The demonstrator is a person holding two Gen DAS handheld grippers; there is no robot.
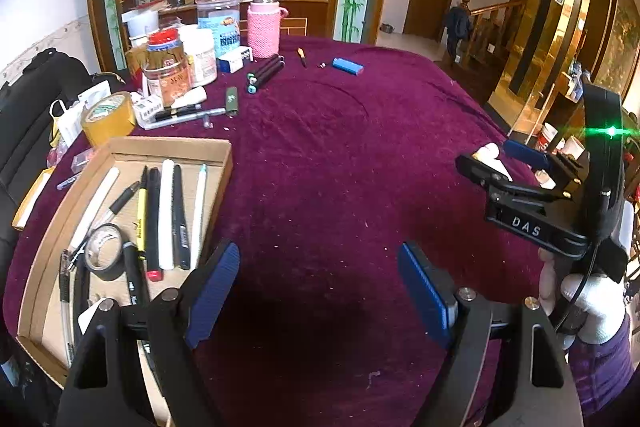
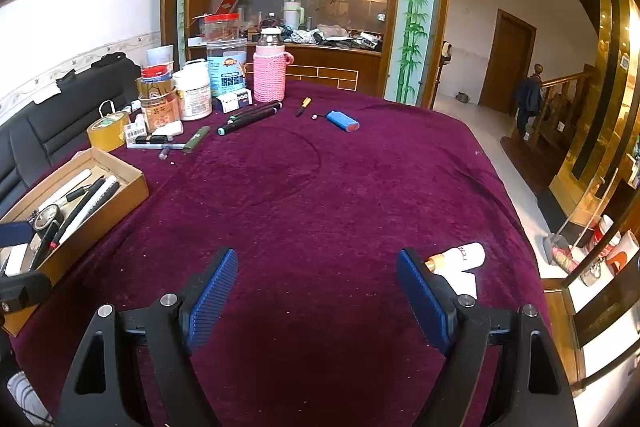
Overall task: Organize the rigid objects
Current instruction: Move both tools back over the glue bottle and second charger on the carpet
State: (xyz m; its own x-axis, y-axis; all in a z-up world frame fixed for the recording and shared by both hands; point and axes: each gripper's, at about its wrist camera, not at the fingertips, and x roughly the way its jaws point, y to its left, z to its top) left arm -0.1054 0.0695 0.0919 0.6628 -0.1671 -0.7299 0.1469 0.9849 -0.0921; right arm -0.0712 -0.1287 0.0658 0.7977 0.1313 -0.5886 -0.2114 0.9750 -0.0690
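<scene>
A shallow cardboard box (image 1: 172,146) at the left holds several pens, markers and a black tape roll (image 1: 105,251). Loose on the maroon cloth at the far side lie two black markers (image 1: 266,73), a green pen (image 1: 232,101), a small orange-handled tool (image 1: 301,57) and a blue block (image 1: 347,65). My left gripper (image 1: 320,291) is open over bare cloth just right of the box, with nothing between its fingers. My right gripper (image 2: 318,295) is also open and empty. A white tube (image 2: 460,259) lies just outside its right finger.
Jars, a pink knit-covered bottle (image 2: 269,75), a yellow tape roll (image 2: 107,133) and small boxes crowd the far left of the table. A black sofa (image 2: 60,131) lies beyond the left edge. The table's right edge drops to a tiled floor.
</scene>
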